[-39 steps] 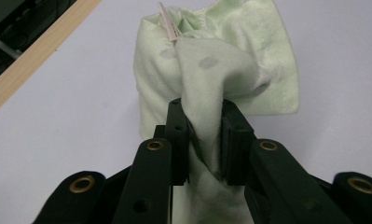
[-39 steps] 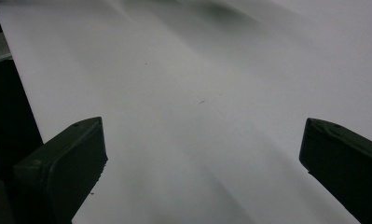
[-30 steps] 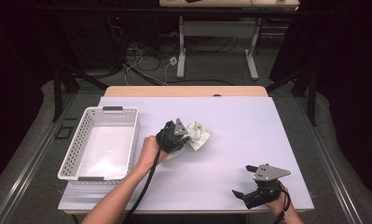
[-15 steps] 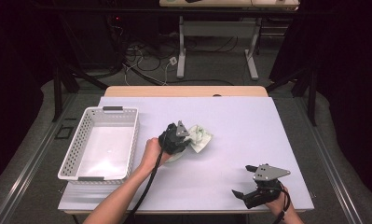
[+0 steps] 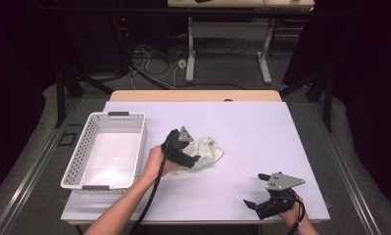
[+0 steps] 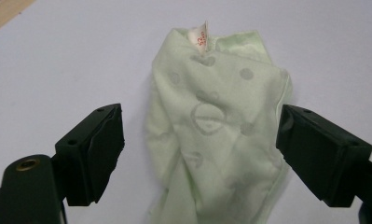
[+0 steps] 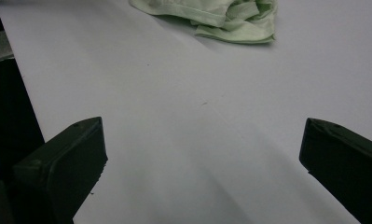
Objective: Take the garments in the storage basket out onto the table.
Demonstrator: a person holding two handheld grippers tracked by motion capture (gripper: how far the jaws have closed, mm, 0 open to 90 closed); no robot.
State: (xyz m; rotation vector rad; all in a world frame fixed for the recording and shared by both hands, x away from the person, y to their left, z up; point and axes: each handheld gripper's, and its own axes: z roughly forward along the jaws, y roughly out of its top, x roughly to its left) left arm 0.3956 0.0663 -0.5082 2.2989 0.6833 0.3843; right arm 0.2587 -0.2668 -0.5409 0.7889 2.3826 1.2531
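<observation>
My left gripper (image 6: 200,154) has just been opening; its jaws straddle the pale green cloth (image 6: 216,135) mid-counter, not pinching it. My right gripper (image 5: 273,197) waits, jaws wide, clear.

white basket (image 5: 80,169) empty, table L | lavender mat (image 5: 261,127) | floor cables (image 5: 154,54)

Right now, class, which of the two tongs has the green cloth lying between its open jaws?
The left tongs, beside the white basket: the green cloth lies between them. The right tongs sit apart over bare table.
</observation>
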